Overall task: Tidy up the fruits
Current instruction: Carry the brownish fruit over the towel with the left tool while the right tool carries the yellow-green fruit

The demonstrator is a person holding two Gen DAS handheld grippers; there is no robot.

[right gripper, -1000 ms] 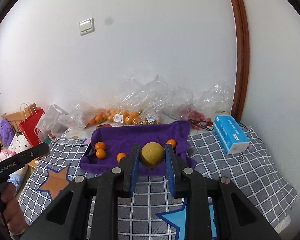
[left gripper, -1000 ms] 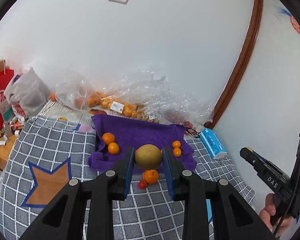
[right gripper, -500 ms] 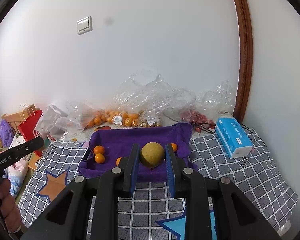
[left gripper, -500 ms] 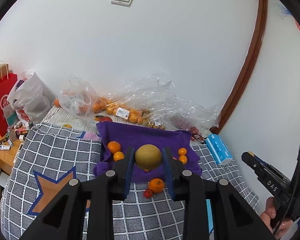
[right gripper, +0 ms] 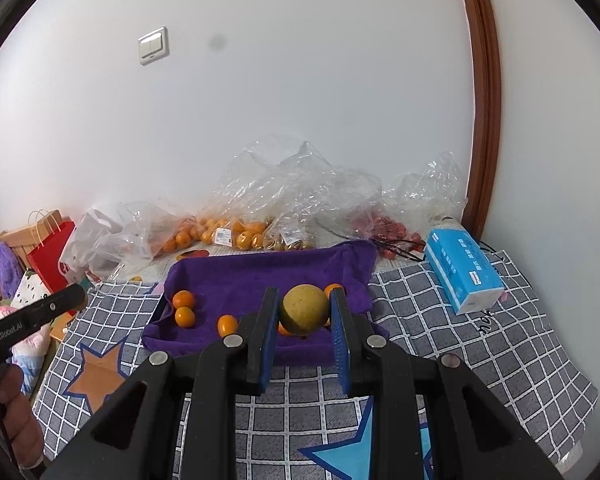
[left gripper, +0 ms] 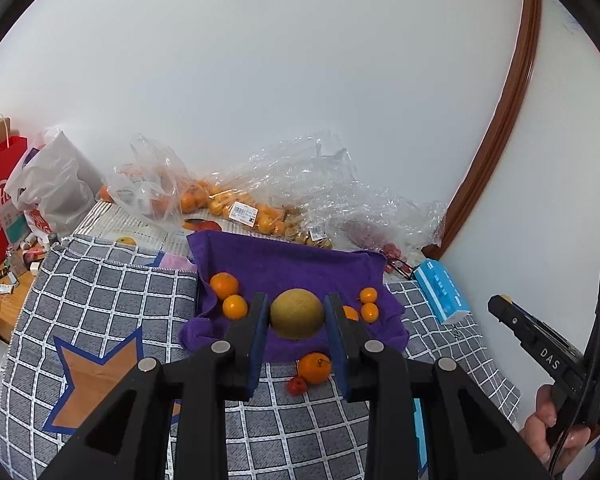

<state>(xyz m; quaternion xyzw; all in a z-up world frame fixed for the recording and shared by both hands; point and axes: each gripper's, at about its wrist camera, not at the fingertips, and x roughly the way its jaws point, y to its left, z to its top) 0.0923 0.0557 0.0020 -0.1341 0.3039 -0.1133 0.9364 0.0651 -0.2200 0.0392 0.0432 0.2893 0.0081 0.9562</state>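
On grey checked blanket point(left gripper: 100, 300) below white wall: left gripper point(left gripper: 296, 301) and right gripper point(right gripper: 304, 293) closed, empty, held back and lined up on round yellow-green fruit point(left gripper: 297, 320), lying mid purple terry towel point(left gripper: 284, 264) among small oranges point(left gripper: 235, 306), presumably gathered for sorting.

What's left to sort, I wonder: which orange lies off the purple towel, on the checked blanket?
The orange beside the small red fruit, in front of the purple towel; the other loose oranges rest on it.
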